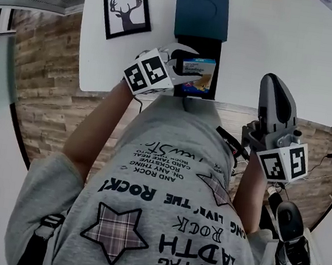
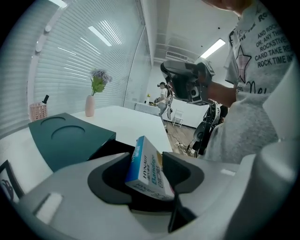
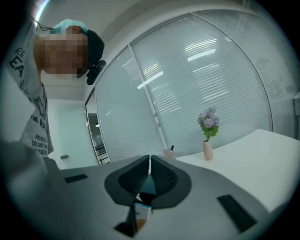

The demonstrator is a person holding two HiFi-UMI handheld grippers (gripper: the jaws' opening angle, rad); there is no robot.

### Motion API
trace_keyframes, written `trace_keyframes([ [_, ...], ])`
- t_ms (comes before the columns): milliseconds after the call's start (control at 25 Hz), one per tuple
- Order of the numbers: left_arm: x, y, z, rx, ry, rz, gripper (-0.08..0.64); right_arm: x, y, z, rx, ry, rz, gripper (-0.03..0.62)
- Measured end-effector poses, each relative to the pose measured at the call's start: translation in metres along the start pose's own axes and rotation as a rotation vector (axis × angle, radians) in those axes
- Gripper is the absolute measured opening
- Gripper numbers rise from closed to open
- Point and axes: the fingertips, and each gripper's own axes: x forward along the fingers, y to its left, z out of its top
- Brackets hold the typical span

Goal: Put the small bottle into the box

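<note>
A small blue carton lies in the open black box at the white table's near edge; I see no bottle. My left gripper reaches in from the left and stands open, jaws spread on either side of the carton's end. In the left gripper view the carton leans tilted between the jaws, with a gap beside it, over the black box. My right gripper is held off the table at the right, pointing away from me, shut and empty. In its own view the right gripper has its pads together.
The box's teal lid lies just beyond it. A framed deer picture sits at the table's left end. A pink vase with flowers and a pink cup stand at the far end. Wooden floor lies below.
</note>
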Motion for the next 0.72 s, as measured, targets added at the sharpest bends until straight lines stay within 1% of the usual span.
trace_keyframes([
  [80,0.001,0.001,-0.003,0.004,0.018,-0.005,0.202,0.0,0.001,-0.001,0.001,0.003,0.001,0.017],
  [160,0.002,0.002,-0.006,0.03,0.04,0.007,0.202,0.0,0.002,-0.001,0.0,0.006,0.004,0.017],
  [240,0.003,0.004,-0.008,0.036,0.045,0.02,0.202,0.0,0.003,-0.001,0.001,0.006,0.005,0.017],
  [400,0.007,0.01,-0.011,0.017,0.038,0.042,0.202,0.001,0.003,-0.003,0.0,0.01,0.006,0.017],
  [560,0.009,0.019,-0.01,0.004,0.026,0.088,0.202,0.001,0.003,-0.003,0.002,0.012,0.007,0.017],
  [720,0.003,0.028,-0.005,-0.007,-0.012,0.142,0.202,0.001,0.005,-0.003,0.002,0.013,0.008,0.017],
])
